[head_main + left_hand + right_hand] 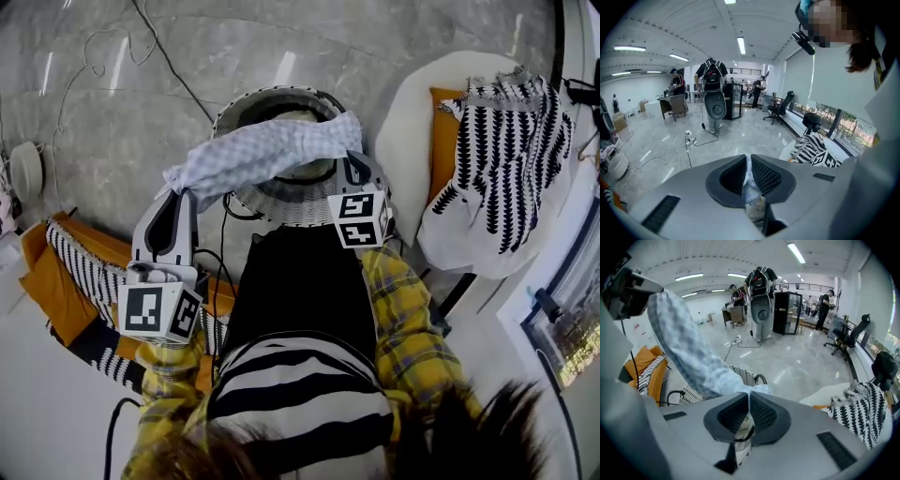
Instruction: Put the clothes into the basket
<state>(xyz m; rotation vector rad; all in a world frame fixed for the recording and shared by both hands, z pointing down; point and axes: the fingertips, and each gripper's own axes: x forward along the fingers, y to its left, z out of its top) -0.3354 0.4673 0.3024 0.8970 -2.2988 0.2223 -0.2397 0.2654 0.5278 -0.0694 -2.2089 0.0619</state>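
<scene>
Pale-blue checked cloth (262, 150) stretched over wicker basket (291, 211).
My left claw (178, 190) and right claw (351, 167) each pinch one end.

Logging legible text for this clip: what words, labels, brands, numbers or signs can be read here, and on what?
None readable in any view.
Left marker cube and right marker cube: black-and-white square codes, no letters or digits.
Checked cloth: pattern only, no print.
Background room in gripper views: any signs too small to read.
</scene>
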